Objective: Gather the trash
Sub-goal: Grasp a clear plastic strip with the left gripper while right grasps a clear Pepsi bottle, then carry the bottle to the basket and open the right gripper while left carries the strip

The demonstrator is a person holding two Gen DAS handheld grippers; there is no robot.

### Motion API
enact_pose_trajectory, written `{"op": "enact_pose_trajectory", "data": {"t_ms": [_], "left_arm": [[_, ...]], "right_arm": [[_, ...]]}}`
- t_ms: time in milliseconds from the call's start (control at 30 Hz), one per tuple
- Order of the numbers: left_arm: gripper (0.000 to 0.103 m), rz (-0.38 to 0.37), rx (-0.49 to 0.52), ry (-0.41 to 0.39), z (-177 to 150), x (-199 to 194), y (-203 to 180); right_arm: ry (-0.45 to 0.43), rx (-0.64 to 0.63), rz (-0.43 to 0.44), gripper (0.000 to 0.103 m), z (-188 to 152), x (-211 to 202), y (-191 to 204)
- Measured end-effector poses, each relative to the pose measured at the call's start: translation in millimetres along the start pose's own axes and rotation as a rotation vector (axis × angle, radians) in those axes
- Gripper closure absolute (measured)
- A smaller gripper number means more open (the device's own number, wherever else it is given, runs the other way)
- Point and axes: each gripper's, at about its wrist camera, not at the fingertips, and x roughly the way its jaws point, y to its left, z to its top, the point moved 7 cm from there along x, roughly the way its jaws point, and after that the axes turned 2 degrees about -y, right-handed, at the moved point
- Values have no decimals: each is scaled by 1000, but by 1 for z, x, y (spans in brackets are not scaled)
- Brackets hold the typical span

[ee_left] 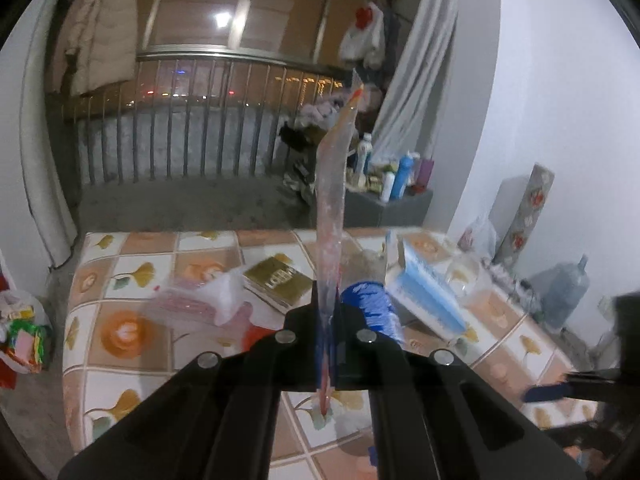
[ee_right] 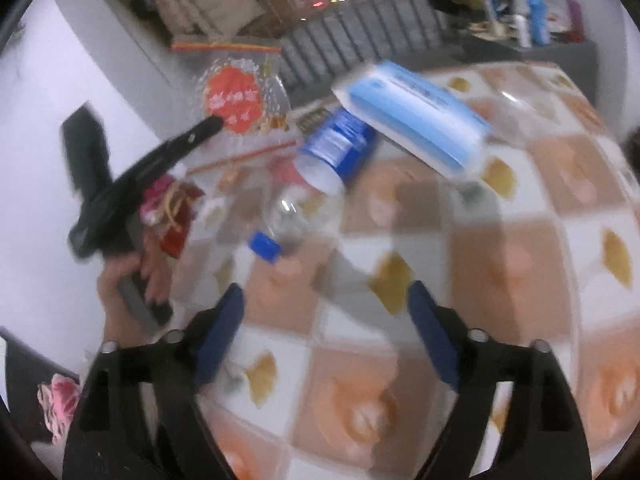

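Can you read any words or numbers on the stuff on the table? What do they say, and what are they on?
Gold box: embossed letters, too blurred to read for sure.
Blue box: a line of print, too blurred.
Bottle: blue label, white print, too blurred.
Clear bag in the left gripper: red patch with pale characters, unreadable.

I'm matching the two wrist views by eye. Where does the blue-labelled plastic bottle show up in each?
Left wrist: blue-labelled bottle at centre, just right of the shut left gripper.
Right wrist: it lies on its side, above centre.
Shared landmark: the blue-and-white box, right of the bottle.
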Motion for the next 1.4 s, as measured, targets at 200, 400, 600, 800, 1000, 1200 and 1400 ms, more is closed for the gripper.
{"op": "enact_pose_trajectory", "data": {"t_ms": [200,400,600,800,1000,1200,1400], "left_arm": [[101,-14,-72,-90,13,-39,17],[101,2,-115,-123,16,-53,31],[101,-3,-142,-141,20,-62,35],[101,8,-158,-167,22,-69,39],[101,6,-170,-175,22,-72,39],[101,-18,-143,-168,16,-72,26],[101,-38,-125,-138,9,-64,8]], "right_arm": [[57,-66,-25,14,48,59,22],[118,-28,-87,14,74,113,28],[168,41,-135,30,69,137,16],[117,38,-114,33,63,116,21],[7,-40,-38,35,69,49,47],[-61,-47,59,36,60,-29,51],[-12,-31,-2,36,23,-40,31]]}}
